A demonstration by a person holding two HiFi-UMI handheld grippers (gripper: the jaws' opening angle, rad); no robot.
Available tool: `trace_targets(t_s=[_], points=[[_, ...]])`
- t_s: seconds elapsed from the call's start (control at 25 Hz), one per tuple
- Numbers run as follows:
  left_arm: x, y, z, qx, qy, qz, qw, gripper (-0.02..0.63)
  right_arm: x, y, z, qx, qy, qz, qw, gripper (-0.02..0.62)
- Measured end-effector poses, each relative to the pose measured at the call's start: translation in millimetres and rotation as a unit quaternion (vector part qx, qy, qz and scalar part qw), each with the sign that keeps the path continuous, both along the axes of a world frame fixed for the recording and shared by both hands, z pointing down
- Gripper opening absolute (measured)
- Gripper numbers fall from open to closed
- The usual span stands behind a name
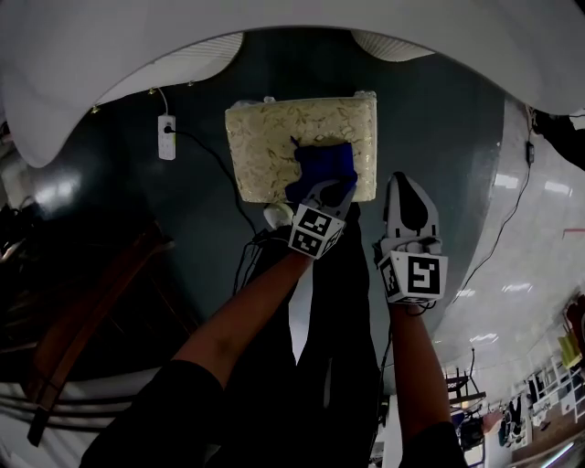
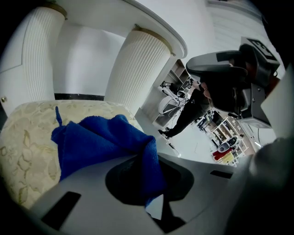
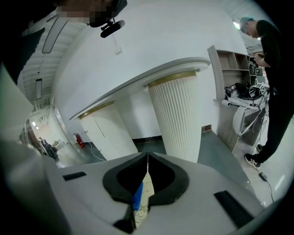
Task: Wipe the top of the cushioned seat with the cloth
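The cushioned seat (image 1: pixel 274 137) is a cream, leaf-patterned square on the dark floor in the head view. A blue cloth (image 1: pixel 322 164) lies bunched on its near right part. My left gripper (image 1: pixel 333 189) is shut on the cloth and holds it against the seat top. In the left gripper view the cloth (image 2: pixel 101 142) spreads over the seat (image 2: pixel 27 147) and is pinched between the jaws of that gripper (image 2: pixel 154 172). My right gripper (image 1: pixel 406 183) hovers just right of the seat, off its edge. Its jaws (image 3: pixel 147 158) are shut with nothing held.
A white power strip (image 1: pixel 165 137) and black cable (image 1: pixel 219 169) lie on the floor left of the seat. White fluted pedestals (image 3: pixel 177 119) and a white tabletop (image 1: pixel 292 23) stand beyond it. A person (image 3: pixel 275 92) stands at the right. The holder's legs (image 1: pixel 338 311) are below.
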State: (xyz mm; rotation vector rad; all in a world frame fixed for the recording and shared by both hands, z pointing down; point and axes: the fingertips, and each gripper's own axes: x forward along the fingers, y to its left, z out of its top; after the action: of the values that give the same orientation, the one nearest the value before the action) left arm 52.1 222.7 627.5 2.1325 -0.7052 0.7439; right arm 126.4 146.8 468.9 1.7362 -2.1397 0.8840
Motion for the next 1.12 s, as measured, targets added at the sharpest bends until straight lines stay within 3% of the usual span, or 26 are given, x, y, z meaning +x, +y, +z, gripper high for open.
trace_targets(t_s=[0.32,0.52,0.76,0.96,1.12], points=[[23,6,-2,-0.003,0.007,0.025,0.9997,0.037,14,5,-1,0.001,0.002,0.015,1.000,0.037],[38,9,-2,-0.010,0.009,0.030,0.9994,0.037,21,7,-7,0.013,0.028,0.003,1.000,0.037],[51,14,0,-0.011,0.007,0.049,0.9987,0.037,34,9,-10,0.011,0.013,0.027,0.999,0.038],[64,16,4,-0.032,-0.001,0.049,0.9982,0.035,48,10,-14,0.010,0.025,0.032,0.999,0.038],[78,25,6,-0.035,-0.001,0.077,0.9964,0.037,55,12,-16,0.008,0.027,0.044,0.999,0.037]])
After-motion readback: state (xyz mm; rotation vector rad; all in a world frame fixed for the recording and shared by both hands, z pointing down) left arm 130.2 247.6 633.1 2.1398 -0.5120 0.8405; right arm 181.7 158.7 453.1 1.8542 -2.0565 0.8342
